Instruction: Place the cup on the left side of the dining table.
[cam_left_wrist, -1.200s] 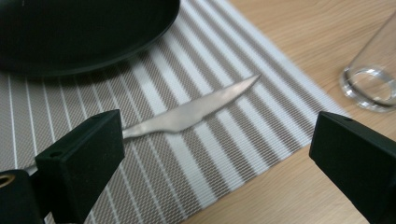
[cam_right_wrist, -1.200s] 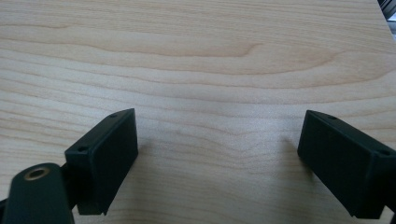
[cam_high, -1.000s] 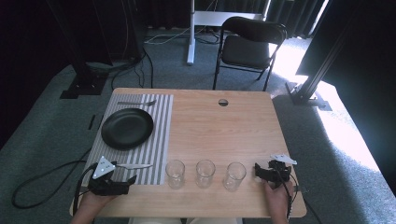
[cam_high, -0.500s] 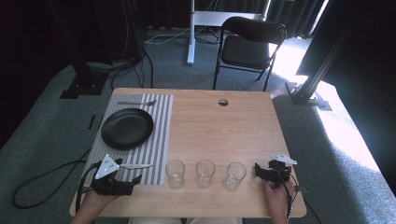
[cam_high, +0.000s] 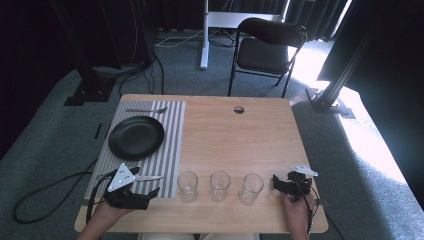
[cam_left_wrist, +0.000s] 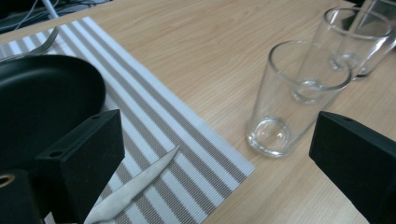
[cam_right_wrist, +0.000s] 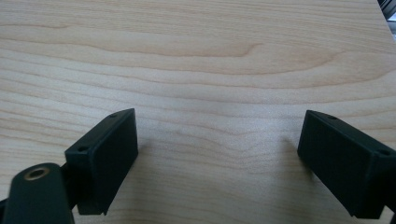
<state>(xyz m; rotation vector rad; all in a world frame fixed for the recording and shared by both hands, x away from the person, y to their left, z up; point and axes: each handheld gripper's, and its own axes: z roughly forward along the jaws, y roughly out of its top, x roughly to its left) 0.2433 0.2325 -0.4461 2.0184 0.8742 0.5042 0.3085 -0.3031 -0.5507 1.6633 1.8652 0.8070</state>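
Wooden counter (cam_high: 240, 145) before us: our left tongs (cam_left_wrist: 210, 154) gape empty over the knife (cam_left_wrist: 133, 185) on the striped mat (cam_high: 170, 150), right tongs (cam_right_wrist: 217, 158) open too. Next we close on its blade.

A wooden table (cam_high: 235, 135) with a round cable hole (cam_high: 239, 109) near its far edge is set on grey carpet (cam_high: 50, 145). Beyond the table, away from the grippers, a black folding chair (cam_high: 267, 47) is placed, and a white stand leg (cam_high: 204, 35) is seen just to its left. Black cables (cam_high: 145, 70) are trailed over the carpet at the far left, beside a dark base plate (cam_high: 85, 92). The back wall is hung with dark curtains (cam_high: 170, 15). Bright sunlight is cast on the floor at the far right, around a black metal post (cam_high: 345, 60).
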